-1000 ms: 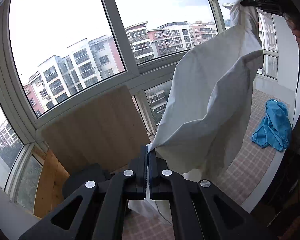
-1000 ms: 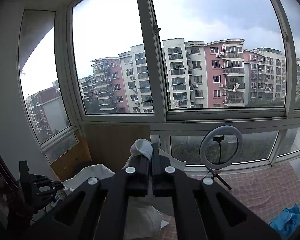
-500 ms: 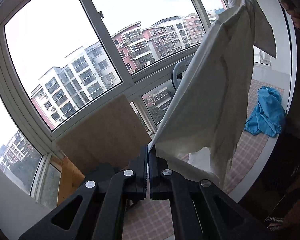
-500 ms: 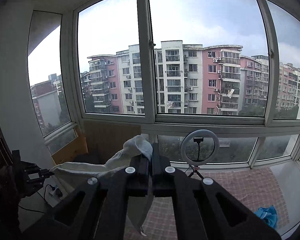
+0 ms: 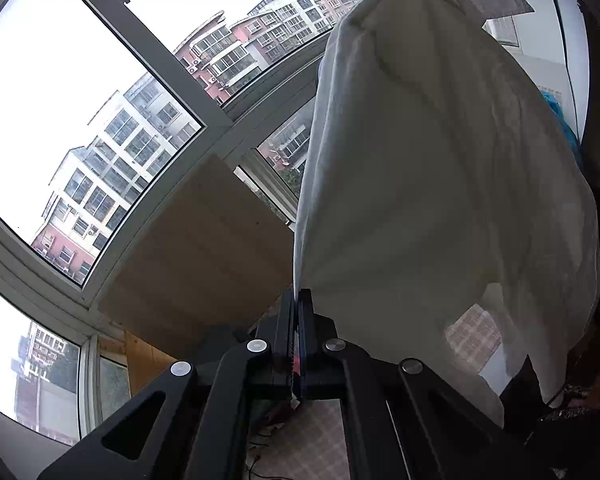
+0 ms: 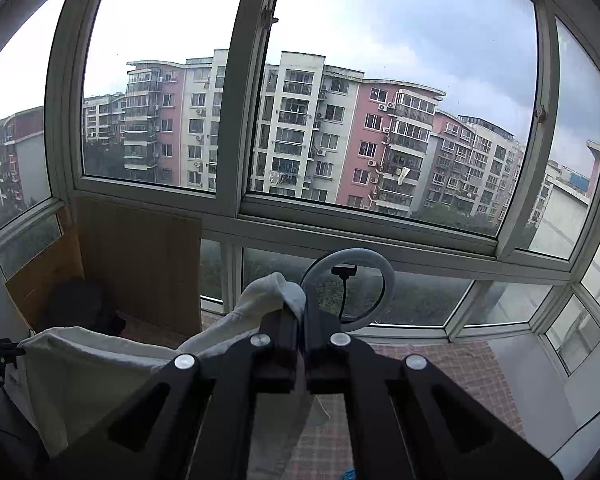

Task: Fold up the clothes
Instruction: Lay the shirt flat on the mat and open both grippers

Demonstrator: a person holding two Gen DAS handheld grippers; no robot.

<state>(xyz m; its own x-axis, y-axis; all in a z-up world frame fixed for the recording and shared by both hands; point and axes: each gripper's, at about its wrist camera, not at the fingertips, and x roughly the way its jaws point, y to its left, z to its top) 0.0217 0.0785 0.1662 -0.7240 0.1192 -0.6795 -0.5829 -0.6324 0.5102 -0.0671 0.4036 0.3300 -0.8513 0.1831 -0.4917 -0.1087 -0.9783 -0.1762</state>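
A: In the left wrist view, what step is going on?

B: The left gripper (image 5: 299, 300) is clenching an edge of the white garment (image 5: 440, 184), which is hanging in the air as a broad sheet running up to the top right. I'd judge this as the spreading-out stage, before any fold is being made.

A: And the cloth itself?

B: It is looking thin and soft, slightly see-through at its lower hem, where checked floor tiles are showing through. Long shallow creases are running down it. A blue cloth (image 5: 560, 120) is peeking out behind its right edge.

A: The right wrist view?

B: The right gripper (image 6: 300, 312) is pinching a bunched corner of the garment (image 6: 272, 292), which is puffing over the fingers (image 6: 284, 324); the rest is sagging away to the left. A ring light (image 6: 348, 288) is standing behind, by the window.

A: Next move?

B: Probably drawing both held edges apart and level, then lowering the garment flat. Limp fabric like this is likely to droop and twist, so even tension matters.
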